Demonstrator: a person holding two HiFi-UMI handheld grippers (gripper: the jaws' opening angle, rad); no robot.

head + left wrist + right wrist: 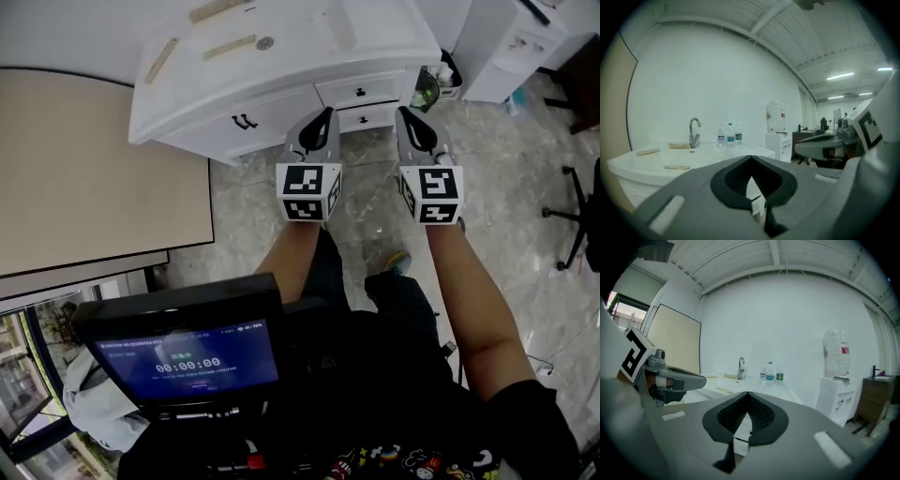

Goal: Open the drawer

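Note:
The white vanity cabinet stands ahead of me. At its right end are two shut drawers with black knobs, the upper drawer above the lower drawer. My left gripper hovers just in front of the lower drawer's left end, shut with nothing between its jaws. Slightly right of the drawers, my right gripper is shut too and empty. In the left gripper view the left gripper covers most of the cabinet front; a bit of drawer front shows through its gap. The right gripper likewise frames a drawer front.
On the countertop are a faucet, three water bottles and flat wooden strips. A water dispenser and a small bin stand right of the cabinet. A beige board lies left, an office chair right.

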